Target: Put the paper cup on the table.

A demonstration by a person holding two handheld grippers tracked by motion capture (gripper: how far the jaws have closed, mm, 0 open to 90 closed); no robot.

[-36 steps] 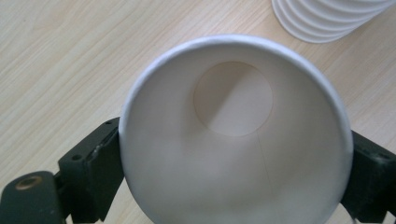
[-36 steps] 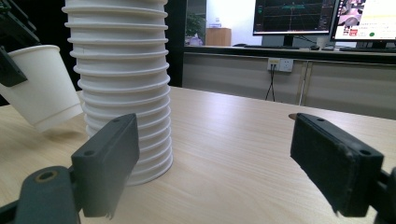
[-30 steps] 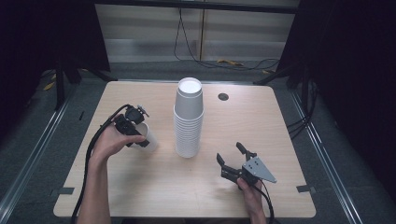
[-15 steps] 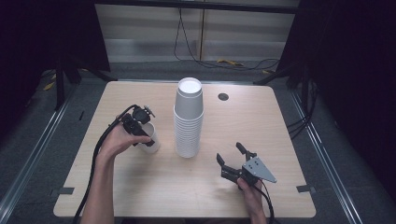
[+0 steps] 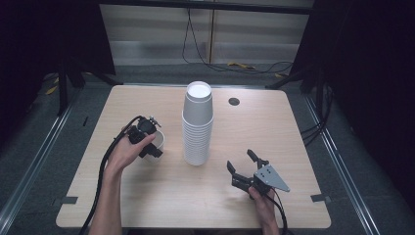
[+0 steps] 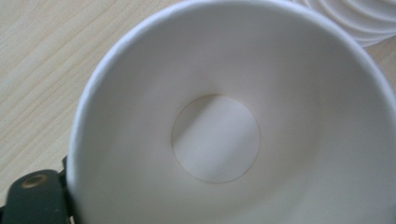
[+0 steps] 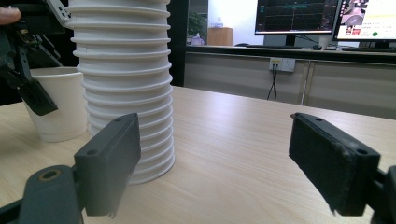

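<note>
here, the left gripper (image 5: 147, 143) is gripping the rim of a single paper cup (image 5: 155, 146) standing upright on the table (image 5: 147, 205); in the left gripper view the cup's mouth is hiding all but one jaw corner. just beyond it the tall cup stack (image 5: 197, 125) is standing, close beside but apart. the right gripper (image 5: 243, 169) is resting with jaws spread wide, holding nothing, with bare tabletop lying ahead of it and the stack off to its left.

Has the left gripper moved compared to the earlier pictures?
Yes. The left gripper, holding the single cup, has come nearer the cup stack and the table's near edge.
</note>
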